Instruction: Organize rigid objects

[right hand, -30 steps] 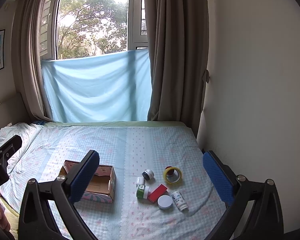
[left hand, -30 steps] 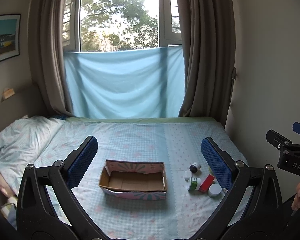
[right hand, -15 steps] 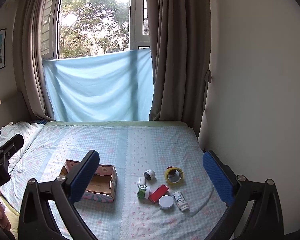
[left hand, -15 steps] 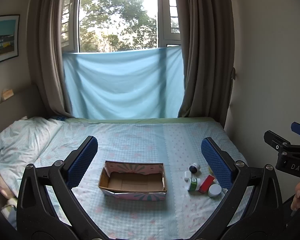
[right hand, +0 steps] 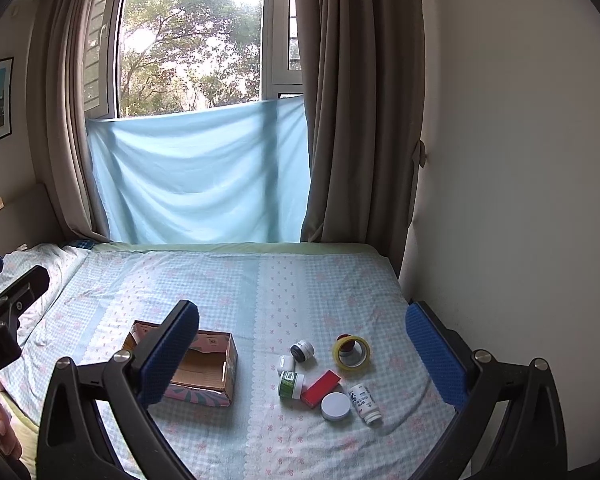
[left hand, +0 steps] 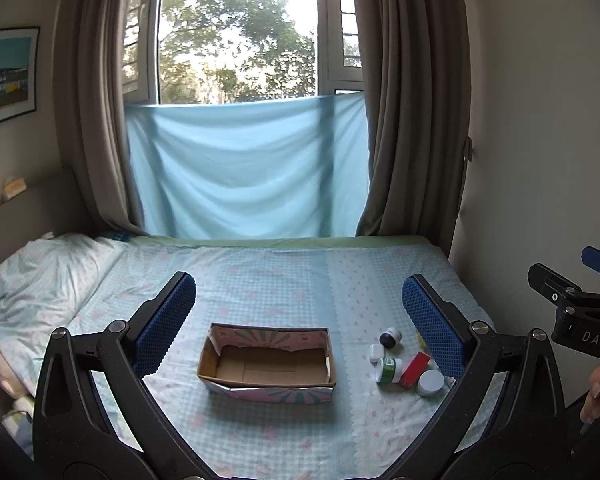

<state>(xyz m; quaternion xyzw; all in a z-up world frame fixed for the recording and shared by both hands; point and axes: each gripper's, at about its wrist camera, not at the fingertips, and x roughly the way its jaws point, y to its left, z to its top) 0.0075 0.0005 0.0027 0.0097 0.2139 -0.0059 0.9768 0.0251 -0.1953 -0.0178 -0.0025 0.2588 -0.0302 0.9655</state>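
Grippers point(left hand: 298, 320) point(right hand: 302, 348) agape above bed point(right hand: 240, 280)

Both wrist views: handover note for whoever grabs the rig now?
Left gripper: open, empty, above the bed, facing the cardboard box.
Right gripper: open, empty, facing the loose items.
The box looks empty in the left wrist view.
To the right of it on the bedsheet: dark-capped jar, small white case, green-label bottle, red box, white round lid, white pill bottle, yellow tape roll with a red object inside.
Done: nothing boxed.
Left: all items.
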